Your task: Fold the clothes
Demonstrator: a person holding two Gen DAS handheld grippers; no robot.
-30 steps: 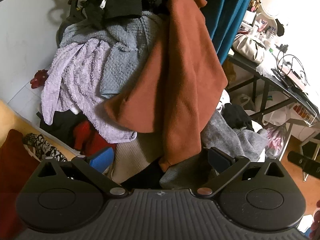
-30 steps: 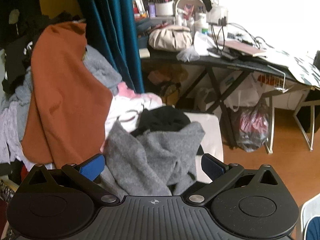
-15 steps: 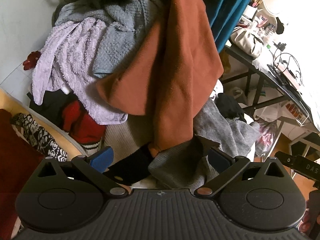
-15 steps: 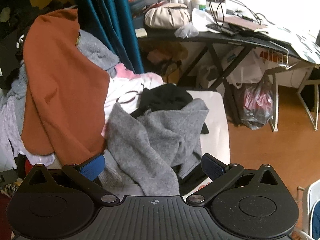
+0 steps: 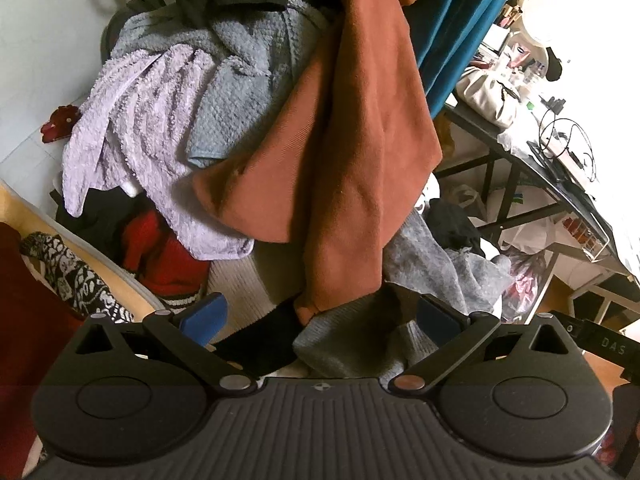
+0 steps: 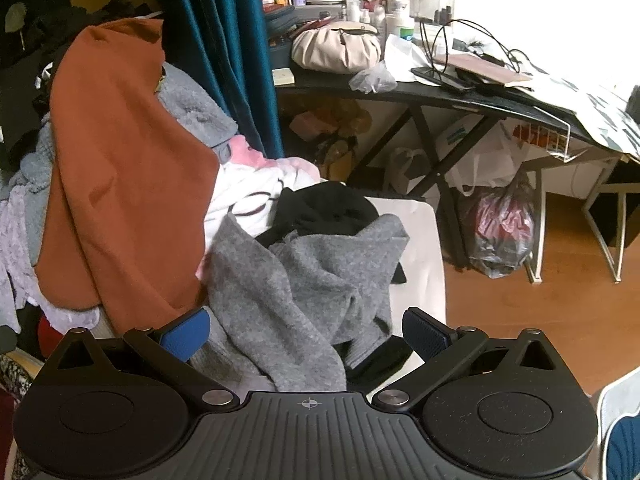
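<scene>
A: Left gripper (image 5: 320,314) hangs with jaws spread wide, nothing between them, low over the heap, where the rust-brown garment (image 5: 344,152) drapes down the middle.

B: Right gripper (image 6: 306,330) gapes empty too. The grey sweater (image 6: 304,276) lies crumpled just beyond its fingertips, rust cloth to the left, cluttered desk (image 6: 460,96) far right.

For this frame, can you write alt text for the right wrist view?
Open right gripper above a grey sweater on a heap of clothes, a rust-orange garment draped at left. Behind: teal curtain, cluttered black desk.
</scene>
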